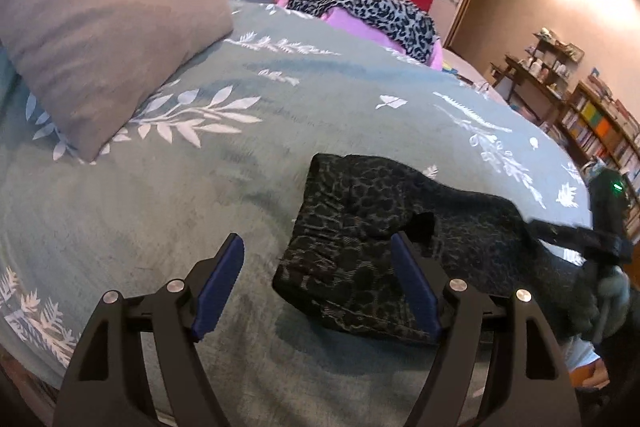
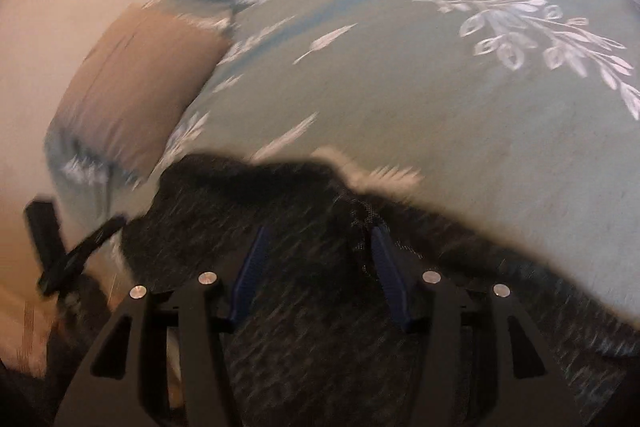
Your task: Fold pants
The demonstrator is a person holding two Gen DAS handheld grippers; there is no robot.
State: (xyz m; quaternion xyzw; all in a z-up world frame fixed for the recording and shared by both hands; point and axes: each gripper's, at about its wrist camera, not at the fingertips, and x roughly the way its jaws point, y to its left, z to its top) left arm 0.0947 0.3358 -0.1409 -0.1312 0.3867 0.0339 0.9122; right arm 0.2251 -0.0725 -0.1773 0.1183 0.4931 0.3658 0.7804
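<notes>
One pants [image 1: 360, 239] folded on bed [image 1: 240, 195], two spread tools, one grey pillow [image 1: 100, 15]

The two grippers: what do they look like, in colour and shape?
Both look the same. The left gripper and the right gripper have black, angular frames with triangular cut-outs, round silver pins at the joints, and flat dark blue ribbed pads on the fingers. No cables or sleeves are visible.

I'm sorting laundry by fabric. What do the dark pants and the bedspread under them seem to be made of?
The pants look like a soft matte knit or woven cloth with a dark leopard print; they crease softly. The bedspread seems a brushed, velvety fabric, teal with white leaves; stroke marks show in its nap.
</notes>
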